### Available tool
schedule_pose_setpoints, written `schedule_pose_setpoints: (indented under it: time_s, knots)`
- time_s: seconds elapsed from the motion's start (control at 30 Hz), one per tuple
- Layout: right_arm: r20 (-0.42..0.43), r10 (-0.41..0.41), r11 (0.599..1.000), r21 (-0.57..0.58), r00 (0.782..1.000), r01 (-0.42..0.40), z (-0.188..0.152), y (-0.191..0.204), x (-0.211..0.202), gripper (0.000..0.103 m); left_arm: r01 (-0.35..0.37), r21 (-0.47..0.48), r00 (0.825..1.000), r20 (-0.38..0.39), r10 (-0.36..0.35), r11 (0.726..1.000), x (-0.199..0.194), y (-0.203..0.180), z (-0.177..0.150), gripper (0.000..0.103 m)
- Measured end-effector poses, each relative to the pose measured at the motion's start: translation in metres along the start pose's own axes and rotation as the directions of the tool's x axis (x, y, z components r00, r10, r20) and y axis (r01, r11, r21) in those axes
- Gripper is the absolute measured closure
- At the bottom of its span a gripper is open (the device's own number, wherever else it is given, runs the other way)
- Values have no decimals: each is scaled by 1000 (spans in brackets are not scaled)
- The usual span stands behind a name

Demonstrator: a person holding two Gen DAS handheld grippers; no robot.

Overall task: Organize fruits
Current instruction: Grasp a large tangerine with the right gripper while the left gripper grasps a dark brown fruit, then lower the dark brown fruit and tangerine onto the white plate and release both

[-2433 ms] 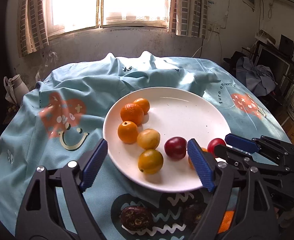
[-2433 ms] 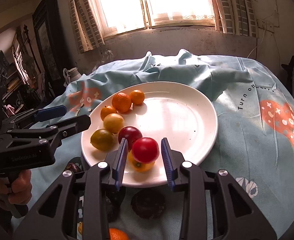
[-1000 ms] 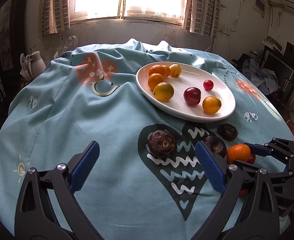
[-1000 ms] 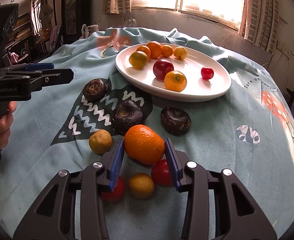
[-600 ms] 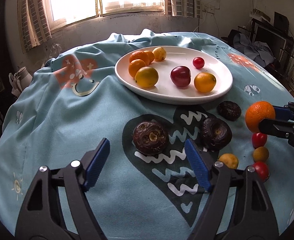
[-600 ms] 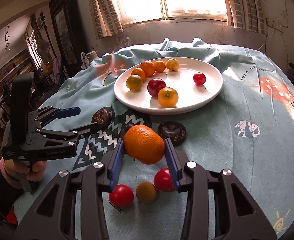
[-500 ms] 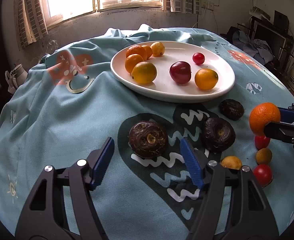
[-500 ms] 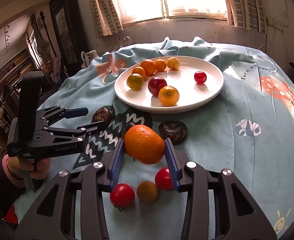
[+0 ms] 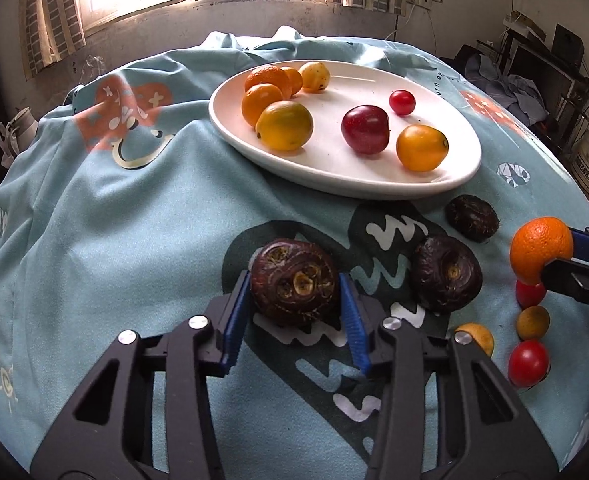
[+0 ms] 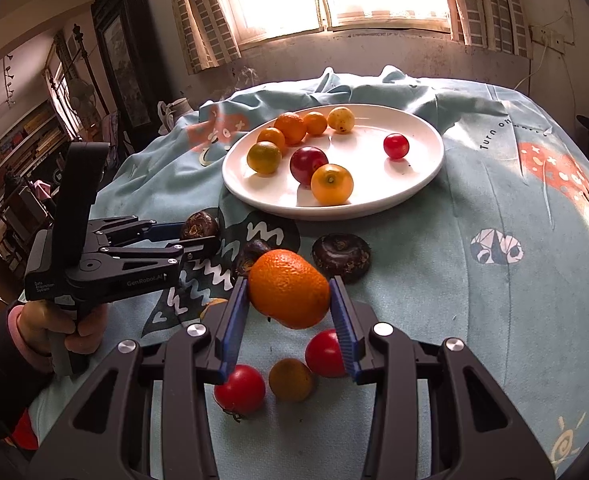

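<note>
A white plate (image 9: 446, 184) (image 10: 422, 192) at the table's far side holds several oranges, yellow fruits, a dark red plum (image 9: 365, 129) and a cherry tomato (image 9: 402, 101). My left gripper (image 9: 295, 300) is shut on a dark brown round fruit (image 9: 294, 282) resting on the cloth; it also shows in the right wrist view (image 10: 199, 226). My right gripper (image 10: 290, 308) is shut on a large orange (image 10: 289, 294) (image 9: 540, 249) and holds it above the cloth. Beneath it lie two red tomatoes (image 10: 239, 389) (image 10: 324, 354) and a small yellow-brown fruit (image 10: 291, 379).
Two more dark brown fruits (image 9: 445, 274) (image 9: 471, 218) lie between the grippers and the plate. A small yellow fruit (image 9: 479, 336) lies near my left gripper's right finger. The light blue tablecloth (image 9: 94, 220) is bunched up behind the plate. Furniture stands at the room's edges.
My left gripper has moved forward and closed on the dark brown fruit. My right gripper took the orange off the cloth earlier and still holds it up.
</note>
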State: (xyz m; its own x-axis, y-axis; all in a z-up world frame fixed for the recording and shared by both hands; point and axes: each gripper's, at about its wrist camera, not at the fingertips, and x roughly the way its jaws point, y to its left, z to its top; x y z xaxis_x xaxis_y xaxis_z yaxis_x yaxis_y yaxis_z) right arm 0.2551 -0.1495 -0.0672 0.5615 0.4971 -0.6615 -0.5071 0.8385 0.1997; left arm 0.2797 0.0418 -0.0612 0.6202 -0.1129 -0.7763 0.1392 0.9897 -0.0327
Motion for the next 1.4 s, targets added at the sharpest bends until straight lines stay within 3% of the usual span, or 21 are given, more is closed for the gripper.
schedule_pose_setpoints:
  time_s: [0.47,0.57,0.7,0.9,1.07,1.13,1.17,1.23,1.4]
  knots:
    - [-8,34,999,-1,999,-34,4,1,2,62,60,-37,998,34,-59,997,-22,2,-3,60]
    - [61,25,1000,14,998,-26,24,-5,-3,62,98,-36,992,85,-95,994,-36,1,19,59]
    - [152,-25,998,68,988,15,60,-24,7,62,92,-23,986,144,-88,995,-35,-5,61,60]
    - [120,-97,986,146,988,79,81,-59,49,62,83,-30,990,119,-79,996,0,-13,96,59]
    - [89,-90,985,152,992,76,80,-67,64,60,63,-40,994,89,-59,997,22,-11,100,59]
    - [61,-93,986,146,994,83,80,-64,64,56,41,-55,995,91,-36,998,20,-9,99,38]
    - [64,-87,986,146,994,77,79,-63,60,51,24,-63,993,116,-16,998,14,-9,98,20]
    - [106,-80,989,130,991,66,78,-58,46,44,-7,-57,985,171,17,998,-4,-9,93,17]
    - [122,-72,995,84,990,62,63,-44,20,42,-6,-52,985,170,15,999,-41,-11,69,9]
